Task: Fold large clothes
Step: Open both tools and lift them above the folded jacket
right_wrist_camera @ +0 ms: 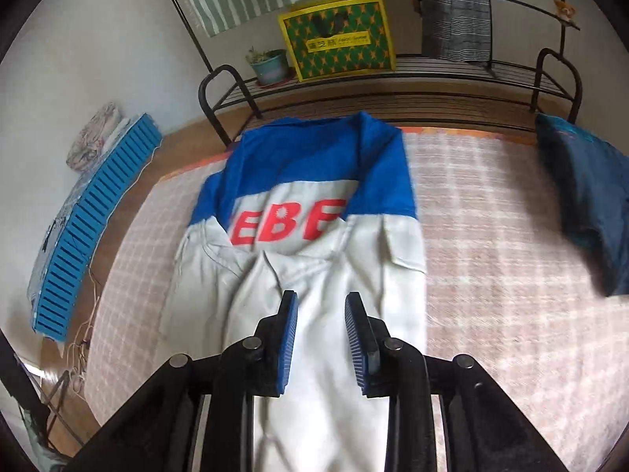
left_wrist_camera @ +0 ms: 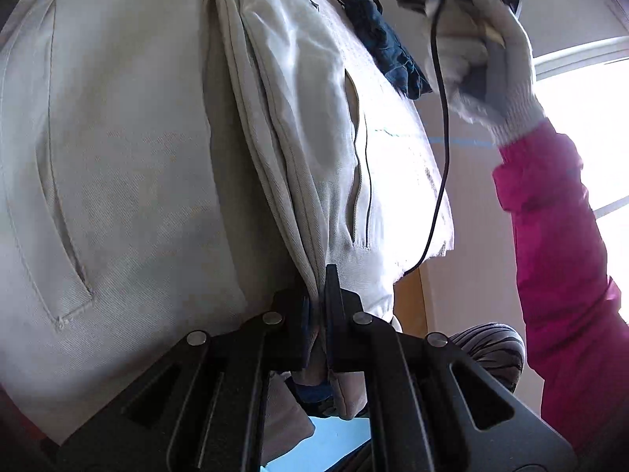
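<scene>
Hanging above the garment, the right claw (right_wrist_camera: 320, 338) has its pads apart with nothing between them. The jacket (right_wrist_camera: 310, 244) lies on the checked mat (right_wrist_camera: 491, 236) directly ahead of this claw, long axis running straight away from it, blue collar end farthest. Red letters reading "EBE" sit ahead of the pads. The left claw (left_wrist_camera: 320, 314) is clamped on a gathered pale fabric edge (left_wrist_camera: 314, 287). The right claw looks freer for the next grasp. A yellow-green box (right_wrist_camera: 338, 35) beyond carries unreadable print.
</scene>
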Motion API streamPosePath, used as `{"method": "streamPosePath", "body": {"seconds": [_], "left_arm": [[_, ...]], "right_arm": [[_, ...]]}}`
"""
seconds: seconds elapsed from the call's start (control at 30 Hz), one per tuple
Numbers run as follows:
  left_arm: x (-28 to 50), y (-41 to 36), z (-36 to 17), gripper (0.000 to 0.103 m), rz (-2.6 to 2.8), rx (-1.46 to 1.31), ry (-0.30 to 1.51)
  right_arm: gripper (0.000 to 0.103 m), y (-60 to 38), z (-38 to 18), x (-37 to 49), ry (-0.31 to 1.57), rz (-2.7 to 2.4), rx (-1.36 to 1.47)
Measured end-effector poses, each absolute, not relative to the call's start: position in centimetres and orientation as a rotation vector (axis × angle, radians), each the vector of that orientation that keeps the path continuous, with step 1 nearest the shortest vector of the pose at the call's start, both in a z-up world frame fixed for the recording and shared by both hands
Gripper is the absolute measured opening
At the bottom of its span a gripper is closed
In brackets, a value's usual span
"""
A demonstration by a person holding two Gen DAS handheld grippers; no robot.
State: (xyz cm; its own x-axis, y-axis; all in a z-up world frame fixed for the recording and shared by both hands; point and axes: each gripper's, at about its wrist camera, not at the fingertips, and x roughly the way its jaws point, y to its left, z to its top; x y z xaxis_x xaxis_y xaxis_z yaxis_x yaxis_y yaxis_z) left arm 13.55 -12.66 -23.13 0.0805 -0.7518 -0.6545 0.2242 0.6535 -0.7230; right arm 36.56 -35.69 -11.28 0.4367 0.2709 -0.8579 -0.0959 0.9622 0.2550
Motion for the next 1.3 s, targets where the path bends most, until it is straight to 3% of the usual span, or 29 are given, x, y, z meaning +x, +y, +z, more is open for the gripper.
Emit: {"method": "streamPosePath", "body": {"seconds": [0.23,0.4,0.63,0.9,1.0,1.2,1.3], "left_arm": [[13.3,-13.1,-23.3,0.004,-0.757,-0.457,1.280],[12.6,-12.7,-23.0,0.004,-0.743,-0.417,1.262],[11.3,-12.4,-20.3,0.004,-0.751,-0.340,1.202],[9.0,-6.3,-15.7,0.004,-0.705,-0.316,1.061],[9.4,-3.5,-15.6,0.015,-0.622,-0.328,1.037],[10.5,1.5,-17.1,0.016,-0.521,-0.357,1.037],[11.0,1.5,-18.5,0.023,-0.515,-0.363,1.052]], "right_arm": [[0.027,-35.9,-15.6,28.6,1.186,0.318,0.162],[0.028,-31.1,-18.3,26.2,1.155,0.287,-0.180],[0.026,-31.6,-14.1,25.2,1.098,0.322,-0.042],[0.025,-27.0,-18.9,24.8,1.139,0.361,-0.001],[0.023,-25.3,-18.8,24.7,1.156,0.441,0.038],[0.024,-29.4,-14.3,21.6,1.057,0.448,0.116],[0.027,-33.0,-13.7,19.1,1.053,0.365,0.078]]}}
